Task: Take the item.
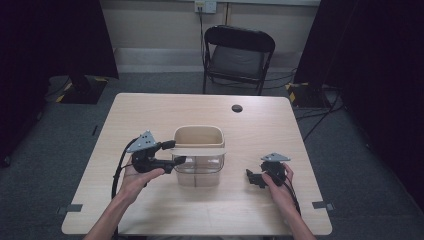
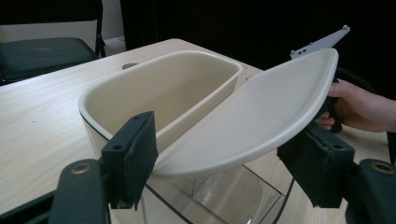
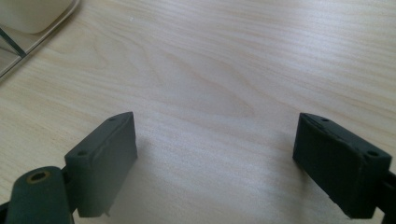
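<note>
A clear plastic box [image 1: 200, 172] stands mid-table with a beige tub [image 1: 198, 135] set in its top. A beige lid [image 1: 200, 149] lies tilted over the box's near half. In the left gripper view the lid [image 2: 252, 116] slants up and away beside the open tub [image 2: 177, 88]. My left gripper [image 1: 178, 152] reaches in from the box's left side. Its two pads [image 2: 133, 156] touch opposite edges of the lid's near end, so it is shut on the lid. My right gripper [image 1: 255, 179] rests low to the right of the box, open [image 3: 215, 163] over bare wood.
The wooden table [image 1: 150, 110] has a dark round hole [image 1: 237, 108] near its far edge. A black folding chair [image 1: 239, 55] stands behind the table. The other hand [image 2: 359, 105] with its gripper shows beyond the lid. Tape marks sit at the table's near corners.
</note>
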A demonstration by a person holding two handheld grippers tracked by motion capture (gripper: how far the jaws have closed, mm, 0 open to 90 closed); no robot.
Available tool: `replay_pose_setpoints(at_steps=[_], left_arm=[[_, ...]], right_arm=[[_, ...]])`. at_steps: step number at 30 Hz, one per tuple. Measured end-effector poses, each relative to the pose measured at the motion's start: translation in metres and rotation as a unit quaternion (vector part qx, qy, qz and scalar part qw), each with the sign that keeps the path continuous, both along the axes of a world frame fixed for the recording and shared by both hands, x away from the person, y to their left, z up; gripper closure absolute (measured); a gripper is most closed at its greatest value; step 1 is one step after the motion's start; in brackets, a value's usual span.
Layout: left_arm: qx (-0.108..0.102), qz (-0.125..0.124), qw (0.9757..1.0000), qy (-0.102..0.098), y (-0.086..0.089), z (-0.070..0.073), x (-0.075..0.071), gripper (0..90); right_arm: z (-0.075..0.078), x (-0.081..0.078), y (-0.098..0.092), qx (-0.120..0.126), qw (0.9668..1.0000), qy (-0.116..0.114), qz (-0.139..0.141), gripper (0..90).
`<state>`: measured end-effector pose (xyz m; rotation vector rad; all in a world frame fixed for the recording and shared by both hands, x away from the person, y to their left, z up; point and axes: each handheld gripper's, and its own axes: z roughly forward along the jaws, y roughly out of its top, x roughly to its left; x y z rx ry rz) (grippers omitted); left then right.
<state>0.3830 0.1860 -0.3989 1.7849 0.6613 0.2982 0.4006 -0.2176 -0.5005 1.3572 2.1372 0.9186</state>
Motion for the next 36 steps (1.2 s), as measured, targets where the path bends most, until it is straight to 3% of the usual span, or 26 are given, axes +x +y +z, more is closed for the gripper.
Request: replay_pose_setpoints(at_steps=[6,13,19,36], left_arm=[[0.014,0.004,0.9999,-0.004,-0.0013,0.0005,0.0003,30.5],[0.004,-0.008,0.9999,0.013,-0.0005,-0.0004,0.0036,34.1],[0.01,-0.011,0.9998,0.016,0.0002,0.0024,0.0051,36.3],[0.003,-0.016,0.9996,0.023,0.0006,0.0072,0.0085,42.9]], right_arm=[[0.0,0.0,0.0,0.0,1.0,0.0,0.0,12.9],[0.0,0.0001,-0.0001,0.0,1.0,-0.001,0.0,12.9],[0.0,0.0001,0.0,0.0,1.0,0.0,0.0,12.9],[0.0,0.0,0.0,0.0,1.0,0.0,0.0,12.9]])
